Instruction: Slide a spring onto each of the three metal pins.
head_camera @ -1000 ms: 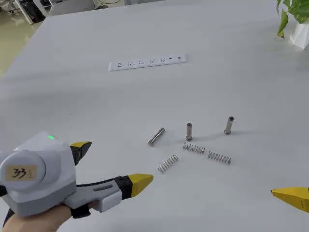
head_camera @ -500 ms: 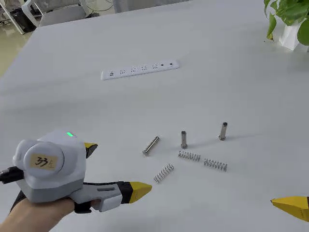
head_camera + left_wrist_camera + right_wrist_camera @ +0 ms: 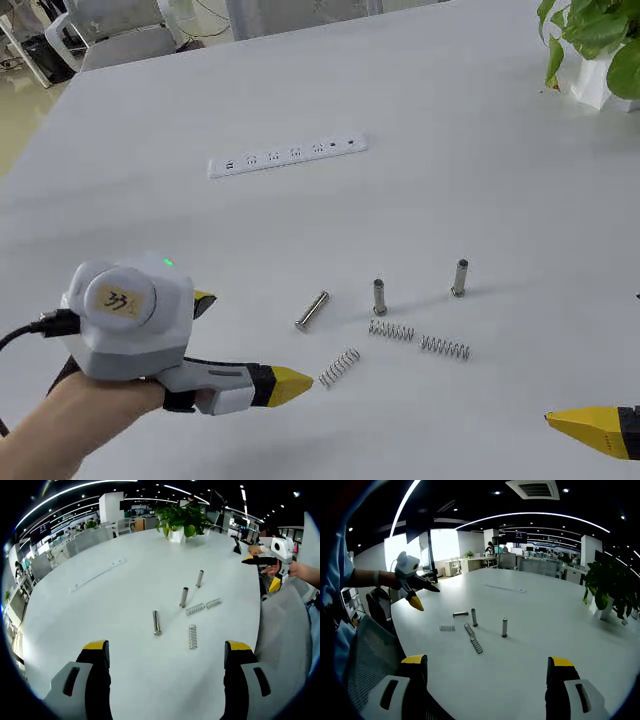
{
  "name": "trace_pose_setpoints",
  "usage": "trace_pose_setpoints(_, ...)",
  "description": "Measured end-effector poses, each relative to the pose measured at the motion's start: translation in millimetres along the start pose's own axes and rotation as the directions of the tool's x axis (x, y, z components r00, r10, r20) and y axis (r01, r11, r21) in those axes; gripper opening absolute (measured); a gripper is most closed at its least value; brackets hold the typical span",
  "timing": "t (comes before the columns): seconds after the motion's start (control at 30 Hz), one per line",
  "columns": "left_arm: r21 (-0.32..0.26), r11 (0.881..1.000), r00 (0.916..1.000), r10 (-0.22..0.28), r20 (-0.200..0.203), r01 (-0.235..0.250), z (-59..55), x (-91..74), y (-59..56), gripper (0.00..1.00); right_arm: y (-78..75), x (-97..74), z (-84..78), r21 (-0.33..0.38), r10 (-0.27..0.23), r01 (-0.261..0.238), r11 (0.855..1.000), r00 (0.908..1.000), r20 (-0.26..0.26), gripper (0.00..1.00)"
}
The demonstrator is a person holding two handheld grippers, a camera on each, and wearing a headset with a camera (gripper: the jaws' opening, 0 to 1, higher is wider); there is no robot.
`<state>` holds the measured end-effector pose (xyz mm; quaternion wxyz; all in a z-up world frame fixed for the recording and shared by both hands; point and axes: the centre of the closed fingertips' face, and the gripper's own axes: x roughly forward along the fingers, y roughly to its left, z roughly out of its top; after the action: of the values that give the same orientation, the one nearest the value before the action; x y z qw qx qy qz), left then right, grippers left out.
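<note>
Three metal pins stand out on the white table: one lying flat [image 3: 312, 311], two upright [image 3: 379, 296] [image 3: 459, 277]. Three springs lie loose in front of them, one near the lying pin [image 3: 340, 367] and two end to end [image 3: 391, 330] [image 3: 444, 347]. My left gripper [image 3: 250, 342] is open and empty, its nearer yellow tip just left of the near spring. In the left gripper view the lying pin [image 3: 156, 622] and that spring [image 3: 192, 636] sit ahead of the jaws. My right gripper [image 3: 487, 664] is open and empty, well back from the pins; one yellow fingertip [image 3: 588, 427] pokes in at the lower right.
A white power strip [image 3: 287, 155] lies farther back on the table [image 3: 480, 150]. A potted plant [image 3: 600, 50] stands at the far right corner. Chairs [image 3: 110, 30] sit beyond the far left edge.
The head camera has tilted, shifting the whole scene down. My left gripper has crept a little forward towards the near spring. Pins and springs lie as before.
</note>
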<state>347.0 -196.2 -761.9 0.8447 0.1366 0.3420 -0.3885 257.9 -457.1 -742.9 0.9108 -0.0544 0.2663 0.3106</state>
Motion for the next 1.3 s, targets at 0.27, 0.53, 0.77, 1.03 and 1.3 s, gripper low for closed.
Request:
trace_pose_setpoints(0.27,0.013,0.999,0.9995,-0.029,-0.013,0.029,11.3,11.3,0.6,0.94,5.2,1.4,-3.3,0.013,0.009,-0.009,1.000,0.9999,0.006,0.99)
trace_pose_setpoints(0.53,0.064,0.997,0.9978,-0.050,-0.043,0.053,20.9,29.5,1.8,0.89,5.9,2.9,-5.0,0.023,0.009,-0.009,1.000,0.9999,0.009,0.99)
trace_pose_setpoints(0.77,0.051,0.996,0.9948,-0.074,-0.070,0.077,31.9,49.5,5.6,0.78,1.8,2.2,-4.4,0.035,0.000,-0.001,0.999,0.9999,0.014,0.99)
trace_pose_setpoints(1.03,0.026,0.996,0.9876,-0.086,-0.131,0.090,28.6,67.3,7.9,0.66,-0.9,0.8,-5.1,0.048,-0.010,0.009,0.999,0.9998,0.017,0.98)
trace_pose_setpoints(1.3,-0.004,0.997,0.9820,-0.082,-0.170,0.083,25.7,82.4,14.2,0.51,-0.7,-0.8,-7.7,0.059,-0.013,0.012,0.998,0.9998,0.014,0.97)
